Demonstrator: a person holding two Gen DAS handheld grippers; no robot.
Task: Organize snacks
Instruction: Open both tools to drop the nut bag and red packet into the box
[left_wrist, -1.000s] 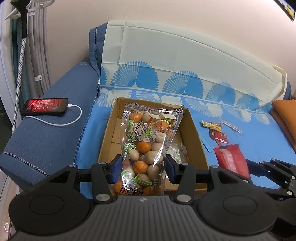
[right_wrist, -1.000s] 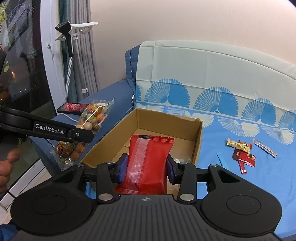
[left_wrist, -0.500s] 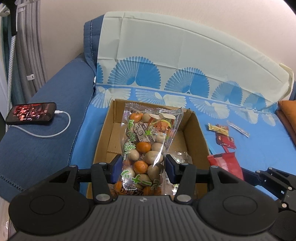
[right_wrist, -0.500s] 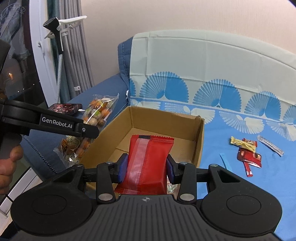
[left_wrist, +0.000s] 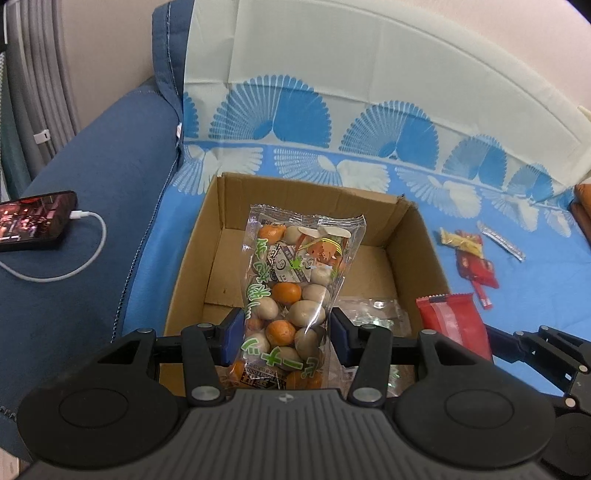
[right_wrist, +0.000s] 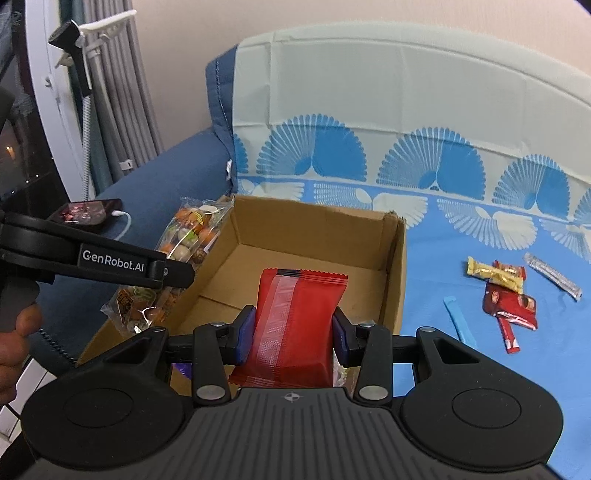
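My left gripper (left_wrist: 287, 332) is shut on a clear bag of orange and beige candies (left_wrist: 295, 291), held over the open cardboard box (left_wrist: 417, 243) on the blue sofa cover. In the right wrist view that same candy bag (right_wrist: 181, 258) hangs beside the box's left wall. My right gripper (right_wrist: 293, 334) is shut on a red snack packet (right_wrist: 295, 317) above the cardboard box (right_wrist: 391, 273). The red packet (left_wrist: 452, 325) also shows at the box's right side in the left wrist view. A clear wrapper (left_wrist: 376, 314) lies inside the box.
Small wrapped snacks (right_wrist: 506, 291), a clear stick pack (right_wrist: 552, 275) and a blue strip (right_wrist: 460, 321) lie on the cover right of the box. A phone (left_wrist: 33, 221) on a white cable rests on the sofa arm. A hand (right_wrist: 14, 343) holds the left gripper's handle.
Both grippers have come closer to the box and lower, each keeping its packet. The box now fills more of both views.
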